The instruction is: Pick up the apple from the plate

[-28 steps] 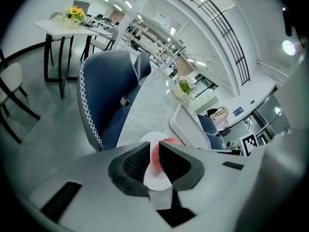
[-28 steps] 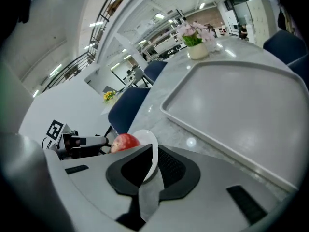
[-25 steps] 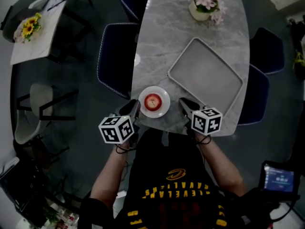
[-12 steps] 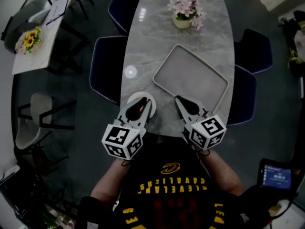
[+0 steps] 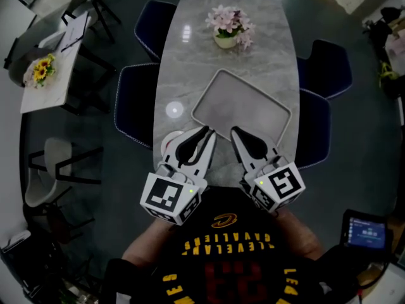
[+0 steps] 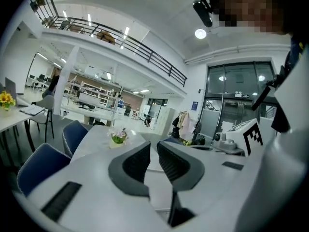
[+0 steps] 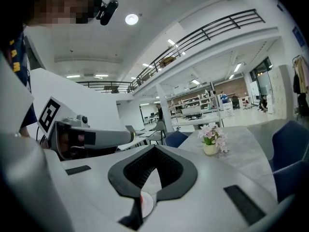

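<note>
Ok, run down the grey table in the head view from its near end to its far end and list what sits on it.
white plate → grey tray → pot of pink flowers

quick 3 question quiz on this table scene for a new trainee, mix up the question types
1. True or false: the tray is bare.
2. What stands at the far end of the table? A. flower pot B. laptop C. kettle
3. Fill in: in the head view, the ___ claw covers part of the plate.
Key: 1 true; 2 A; 3 left claw.
</note>
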A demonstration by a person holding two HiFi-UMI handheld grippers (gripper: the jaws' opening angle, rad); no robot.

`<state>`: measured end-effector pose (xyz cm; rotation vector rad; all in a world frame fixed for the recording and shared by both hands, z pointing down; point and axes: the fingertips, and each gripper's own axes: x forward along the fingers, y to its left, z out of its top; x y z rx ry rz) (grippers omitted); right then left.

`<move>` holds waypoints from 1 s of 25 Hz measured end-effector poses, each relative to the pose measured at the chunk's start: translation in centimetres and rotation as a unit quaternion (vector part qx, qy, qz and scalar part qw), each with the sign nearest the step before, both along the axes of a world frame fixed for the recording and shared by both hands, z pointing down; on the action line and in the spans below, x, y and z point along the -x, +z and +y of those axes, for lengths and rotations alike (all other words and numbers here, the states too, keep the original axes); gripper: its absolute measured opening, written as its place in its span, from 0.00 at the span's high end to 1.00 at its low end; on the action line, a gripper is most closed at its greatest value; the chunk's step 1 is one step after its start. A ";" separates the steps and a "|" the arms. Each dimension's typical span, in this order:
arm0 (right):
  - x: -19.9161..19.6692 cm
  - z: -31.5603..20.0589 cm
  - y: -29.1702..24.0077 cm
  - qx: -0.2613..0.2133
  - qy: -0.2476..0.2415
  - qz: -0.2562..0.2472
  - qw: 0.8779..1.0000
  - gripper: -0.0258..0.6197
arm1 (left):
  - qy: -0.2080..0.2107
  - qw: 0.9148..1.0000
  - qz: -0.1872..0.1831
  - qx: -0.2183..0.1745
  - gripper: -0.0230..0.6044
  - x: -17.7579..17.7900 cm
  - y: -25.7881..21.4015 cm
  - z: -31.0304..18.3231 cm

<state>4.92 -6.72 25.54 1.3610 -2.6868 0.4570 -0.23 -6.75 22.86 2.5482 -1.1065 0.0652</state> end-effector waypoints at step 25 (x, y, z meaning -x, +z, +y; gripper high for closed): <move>0.0 1.6 -4.8 -0.124 0.009 0.024 0.992 0.95 | 0.021 0.998 0.000 -0.059 0.87 -1.6 -2.3 1.5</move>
